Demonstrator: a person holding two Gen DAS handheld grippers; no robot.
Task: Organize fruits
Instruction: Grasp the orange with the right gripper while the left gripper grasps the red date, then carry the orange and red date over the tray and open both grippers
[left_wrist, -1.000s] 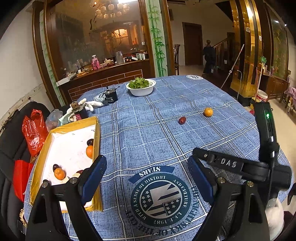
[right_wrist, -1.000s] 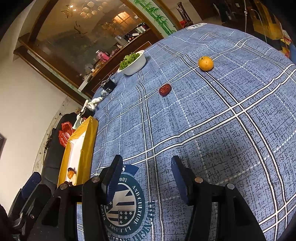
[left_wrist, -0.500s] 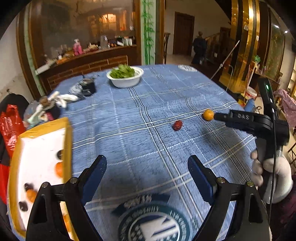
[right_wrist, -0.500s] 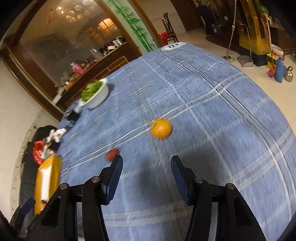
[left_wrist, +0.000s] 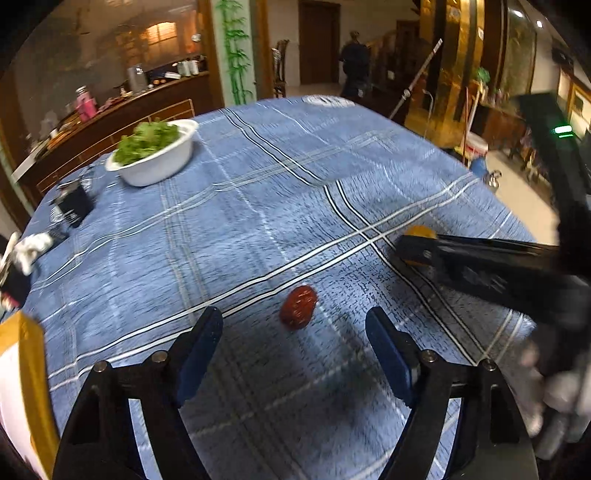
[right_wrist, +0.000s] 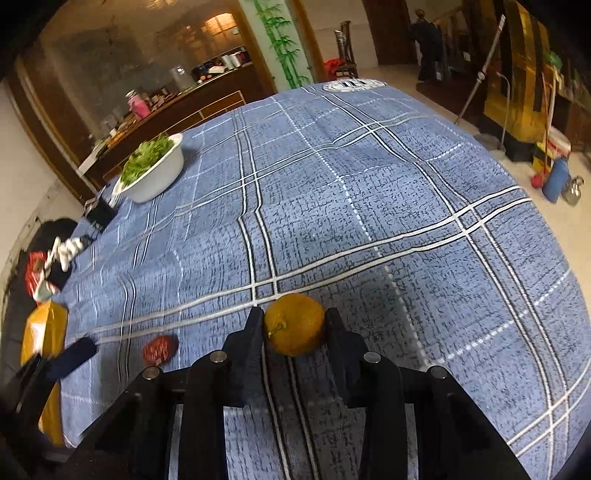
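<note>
Right tool (right_wrist: 294, 323) is closing on the orange (right_wrist: 294, 324), its pads pressing the fruit's two sides while it sits on the counter (right_wrist: 369, 206); gripping across the middle likely keeps the round fruit from rolling free. Left tool (left_wrist: 294, 330) hangs over the red date (left_wrist: 298, 307) with its jaws closing yet apart from it, the date lying just beyond the tips and between them, so it holds nothing. Both fruits lie near the middle of the blue checked cloth, the date to the left of the orange. At the near left edge stands the yellow-rimmed tray (left_wrist: 31, 373), probably their destination. Far left sits a white bowl of greens (left_wrist: 157, 153).
</note>
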